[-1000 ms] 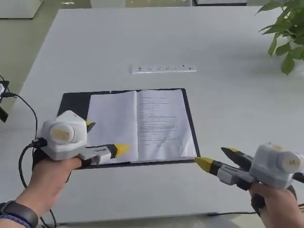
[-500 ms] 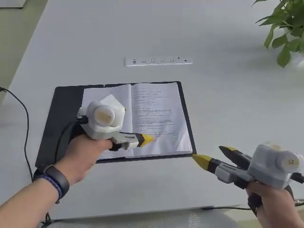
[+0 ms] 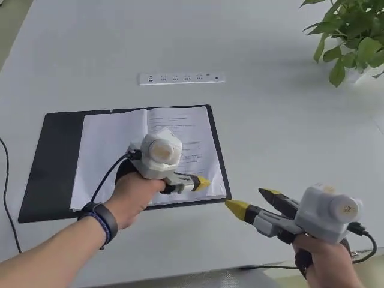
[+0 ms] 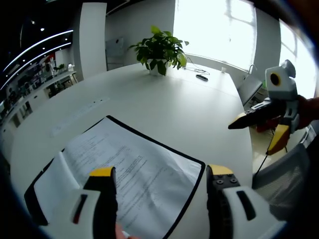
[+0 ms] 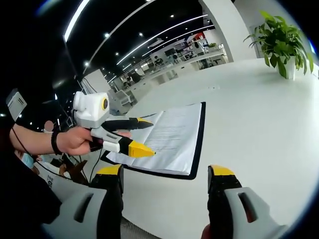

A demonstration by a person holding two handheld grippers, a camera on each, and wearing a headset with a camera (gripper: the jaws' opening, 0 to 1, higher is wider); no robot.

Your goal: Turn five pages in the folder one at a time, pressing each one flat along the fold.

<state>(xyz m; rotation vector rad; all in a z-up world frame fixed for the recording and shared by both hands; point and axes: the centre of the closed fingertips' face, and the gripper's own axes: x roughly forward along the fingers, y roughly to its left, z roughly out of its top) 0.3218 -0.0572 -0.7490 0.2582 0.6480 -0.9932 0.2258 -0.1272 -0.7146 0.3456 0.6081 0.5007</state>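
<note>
- Hovering is where your left gripper (image 3: pixel 201 182) sits now: over the near part of the printed right page (image 3: pixel 193 133), jaws spread wide, nothing in them. Can't tell if a tip touches the paper.
- Your right gripper (image 3: pixel 249 200) is off the folder (image 3: pixel 55 162) to the near right, above bare table (image 3: pixel 288 120). Its jaws are also well apart and empty.
- Folder lies open and flat mid-table: black cover showing on the left, pale left page (image 3: pixel 108 156), and the fold (image 3: pixel 146 123) running near to far between the pages.
- Page count so far can't be read from this.
- Step in hand looks like picking up the next sheet. Go for the free right edge near the page's near-right corner (image 4: pixel 195 165).
- Pinch the top sheet alone and lift before sweeping left. Dragging flat risks a crease or a double pick.
- Once it's over, run a jaw along the fold with light, even pressure. Pin the cover with the other gripper if the folder slides.
- Edges: the folder's near-right corner is near the right gripper's tips, and the table's near edge is close behind both hands. Don't pull the folder toward you.
- Room: open table right of the folder and on its far side up to the power strip (image 3: pixel 182 78).
- Plant (image 3: pixel 345 36) at the far right is well apart.
</note>
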